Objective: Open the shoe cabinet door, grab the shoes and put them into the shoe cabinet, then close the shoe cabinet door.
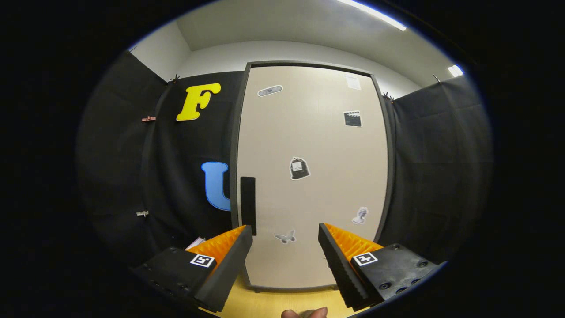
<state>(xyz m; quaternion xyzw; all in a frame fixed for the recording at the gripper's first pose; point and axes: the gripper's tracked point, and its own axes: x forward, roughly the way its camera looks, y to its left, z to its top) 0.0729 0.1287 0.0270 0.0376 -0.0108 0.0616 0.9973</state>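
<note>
1. The gripper [285, 234] was seen with its jaws held apart, nothing between them but open air.
2. The shoe cabinet [309, 274] stood beyond the jaws, upright on a pale wooden surface [282, 302], with black cloth hung to either side of it.
3. The shoe cabinet door [318, 176] was found shut, flush within its dark frame; the first step of the task was therefore judged not yet done.
4. A dark vertical handle [248, 205] was set on the door's left edge, just above and beyond the tip of the left jaw and apart from it; no contact was made.
5. Several small stickers were scattered over the door panel, among them a butterfly [285, 237] seen in the gap between the jaws.
6. No shoes could be made out; where they lay could not be told.
7. A fingertip [304, 313] of the person was glimpsed below the jaws.
8. Everything was judged to be left: the door to be pulled open, the shoes fetched and placed inside, the door closed.
</note>
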